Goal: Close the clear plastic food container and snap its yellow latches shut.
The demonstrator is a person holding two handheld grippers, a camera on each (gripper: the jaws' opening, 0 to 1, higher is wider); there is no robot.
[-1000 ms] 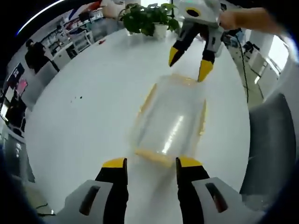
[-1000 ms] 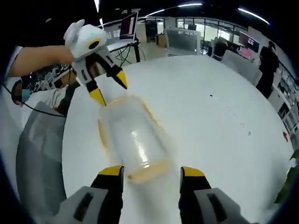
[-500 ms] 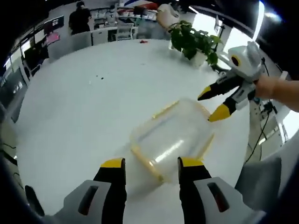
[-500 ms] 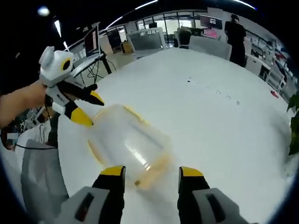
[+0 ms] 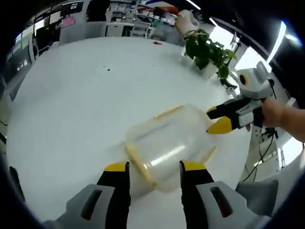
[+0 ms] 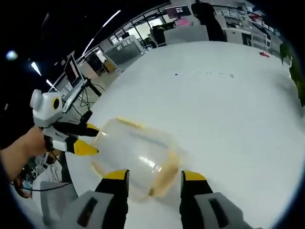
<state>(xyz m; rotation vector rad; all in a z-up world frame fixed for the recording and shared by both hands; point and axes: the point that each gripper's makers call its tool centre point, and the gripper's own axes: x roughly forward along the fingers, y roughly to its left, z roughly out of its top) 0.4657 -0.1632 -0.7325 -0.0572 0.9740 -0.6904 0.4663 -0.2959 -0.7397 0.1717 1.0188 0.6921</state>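
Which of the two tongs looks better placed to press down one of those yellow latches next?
Probably the left tongs: a long yellow latch lies just ahead between their open tips. The right tongs, also open, sit at the far end of the clear food container, their tips right beside it.

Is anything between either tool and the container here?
Nothing visible. The container lies on the bare white table, with the left tool at one end and the right tool at the other.

Clear container (image 5: 167,143) — yellow latches (image 5: 139,164), white table (image 5: 71,105), yellow-tipped black tool (image 5: 153,168) — green plant (image 5: 209,50)
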